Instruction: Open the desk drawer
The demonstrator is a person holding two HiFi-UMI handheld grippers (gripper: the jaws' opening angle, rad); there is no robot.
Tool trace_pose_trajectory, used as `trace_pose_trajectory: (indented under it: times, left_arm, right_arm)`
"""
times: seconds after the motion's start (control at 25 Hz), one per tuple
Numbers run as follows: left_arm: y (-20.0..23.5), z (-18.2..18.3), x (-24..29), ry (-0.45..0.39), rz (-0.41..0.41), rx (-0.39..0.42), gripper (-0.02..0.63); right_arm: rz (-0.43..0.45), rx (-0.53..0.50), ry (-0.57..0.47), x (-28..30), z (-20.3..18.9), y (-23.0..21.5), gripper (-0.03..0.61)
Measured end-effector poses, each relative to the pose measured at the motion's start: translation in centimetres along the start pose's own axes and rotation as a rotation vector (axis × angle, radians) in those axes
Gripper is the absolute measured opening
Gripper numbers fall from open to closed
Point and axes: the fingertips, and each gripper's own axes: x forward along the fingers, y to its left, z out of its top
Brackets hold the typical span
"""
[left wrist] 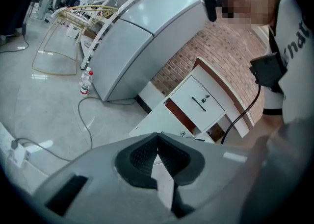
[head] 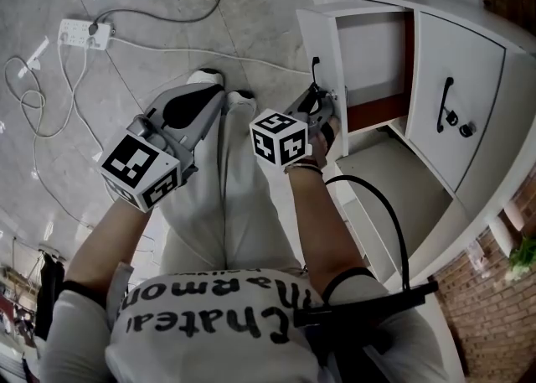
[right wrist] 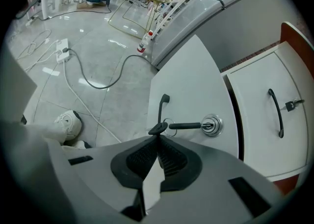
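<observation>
Right gripper clenched on drawer handle, its lower end hidden, left gripper closed empty

Open drawer right, floor left

Handle foot vanishes behind my right hand-held gripper; I can't tell whether its closed tips pinch it or a tag off the key.

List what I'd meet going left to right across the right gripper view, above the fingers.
power strip → water bottle → open drawer's handle → lock → closed drawer's handle
</observation>
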Motion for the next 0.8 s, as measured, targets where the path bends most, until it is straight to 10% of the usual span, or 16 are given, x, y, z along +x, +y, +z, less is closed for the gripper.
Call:
trace_pose_trajectory:
  times: [0.8]
  left_arm:
    - [2.1, -0.9, 0.0, -0.021, 0.064, -0.004, 0.015]
  right_arm:
    - [-0.050, 0.016, 0.044, 1.6, -0.1, 2.8, 0.020]
